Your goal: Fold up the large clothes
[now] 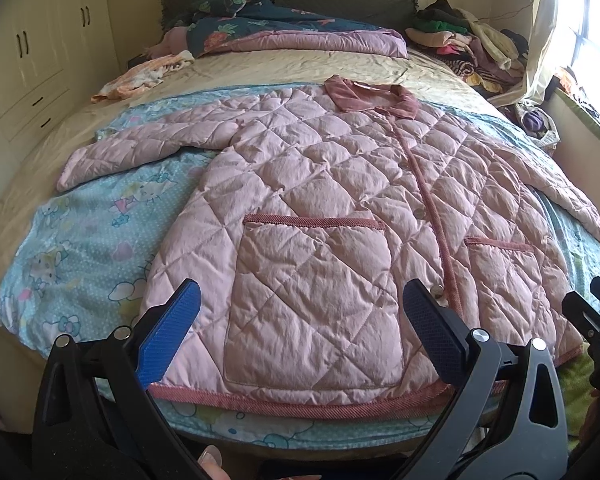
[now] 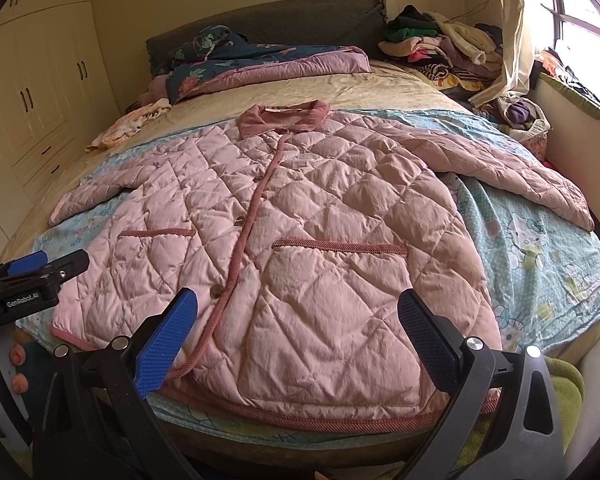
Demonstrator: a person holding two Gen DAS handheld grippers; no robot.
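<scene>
A large pink quilted jacket (image 1: 324,184) lies flat and face up on the bed, buttoned, collar at the far end, both sleeves spread sideways. It also shows in the right wrist view (image 2: 308,216). My left gripper (image 1: 302,300) is open and empty, hovering above the jacket's left pocket near the hem. My right gripper (image 2: 298,308) is open and empty, hovering above the hem by the right pocket. The right gripper's tip shows at the right edge of the left wrist view (image 1: 592,312). The left gripper shows at the left edge of the right wrist view (image 2: 36,272).
A light blue cartoon sheet (image 1: 84,240) lies under the jacket on the beige bed (image 1: 260,68). A dark floral quilt (image 1: 268,24) lies by the headboard. A pile of clothes (image 1: 468,44) sits at the far right. Cream wardrobes (image 1: 32,60) stand left; a window (image 2: 580,4) right.
</scene>
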